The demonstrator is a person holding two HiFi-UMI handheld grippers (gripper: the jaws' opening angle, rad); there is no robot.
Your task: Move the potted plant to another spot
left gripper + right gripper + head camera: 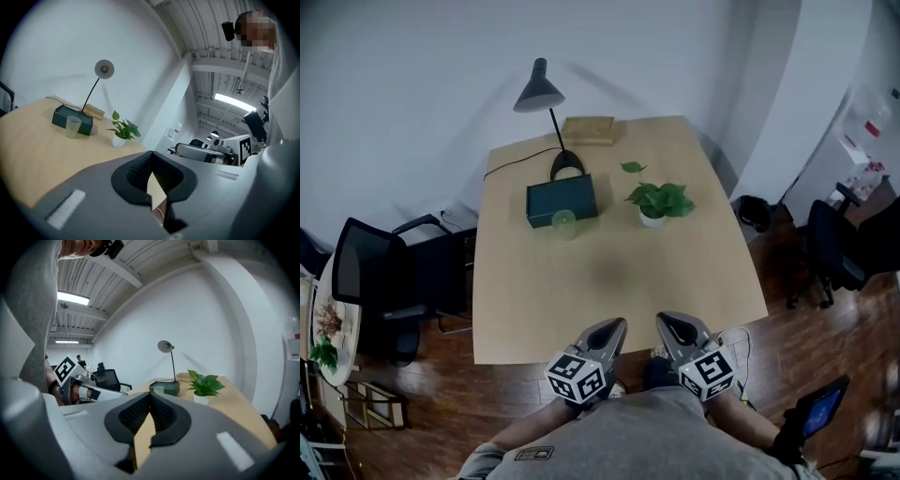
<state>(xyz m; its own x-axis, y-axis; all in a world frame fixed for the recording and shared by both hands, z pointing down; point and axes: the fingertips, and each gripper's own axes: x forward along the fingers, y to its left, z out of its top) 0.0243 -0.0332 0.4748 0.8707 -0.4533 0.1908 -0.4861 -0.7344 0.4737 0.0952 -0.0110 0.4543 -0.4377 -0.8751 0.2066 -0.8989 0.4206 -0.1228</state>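
The potted plant [656,202], green leaves in a small white pot, stands on the far right part of the light wooden table [581,300]. It also shows in the left gripper view, potted plant [123,131], and in the right gripper view, potted plant [204,386]. My left gripper [616,325] and right gripper [666,321] hover side by side at the table's near edge, well short of the plant. Both are shut and hold nothing, as the left gripper [151,157] and right gripper [150,397] show in their own views.
Left of the plant sit a dark box [561,201] with a pale cup [564,223] before it, a black desk lamp [542,89] and a wooden box [588,129]. Black office chairs stand at the left [389,281] and right [830,248].
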